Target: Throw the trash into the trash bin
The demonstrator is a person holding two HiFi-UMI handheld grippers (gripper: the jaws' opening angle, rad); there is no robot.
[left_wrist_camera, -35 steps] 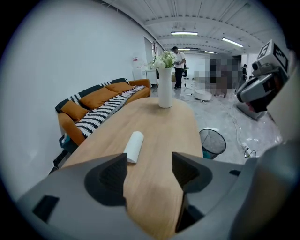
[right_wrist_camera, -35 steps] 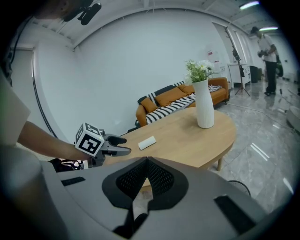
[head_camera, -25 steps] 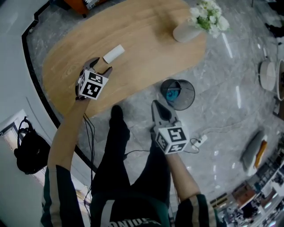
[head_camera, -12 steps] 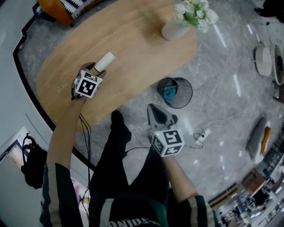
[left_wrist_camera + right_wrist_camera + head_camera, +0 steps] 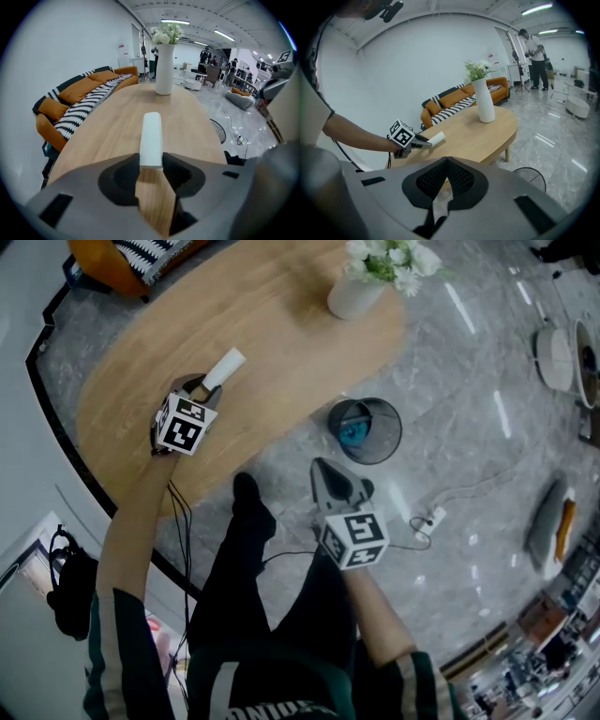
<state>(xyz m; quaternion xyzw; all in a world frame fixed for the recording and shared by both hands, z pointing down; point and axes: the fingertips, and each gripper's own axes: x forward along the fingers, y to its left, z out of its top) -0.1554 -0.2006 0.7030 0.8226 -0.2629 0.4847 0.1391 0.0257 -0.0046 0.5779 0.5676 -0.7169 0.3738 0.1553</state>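
Left gripper: my jaws have just been closing, and the pads now sit against both sides of the white tube's near end. I read that as a grip taken, though only at the very end.
White tube: it lies on the tabletop, its long axis pointing away from my gripper toward the vase. Most of its length sticks out past the jaws.
How it should handle: it looks like rolled paper or thin card, so I judge it light and hollow. It is probably easy to crush, with a smooth skin that could slip.
Where to hold: an end grip leaves the far part free to droop or swing. Taking it nearer the middle, across the narrow width, would be safer. A gentle squeeze should do.
Tabletop: it is pale wood with a rounded outline, and it is bare around the tube.
Trash bin: a dark mesh bin stands on the floor just beside the tabletop's edge, with something blue inside. It is well apart from the tube, so a carry is needed.
Right gripper: its jaws are together with nothing in them. It hangs over the floor near the bin.
Vase: white, with flowers, it stands at the far end, clear of my path.
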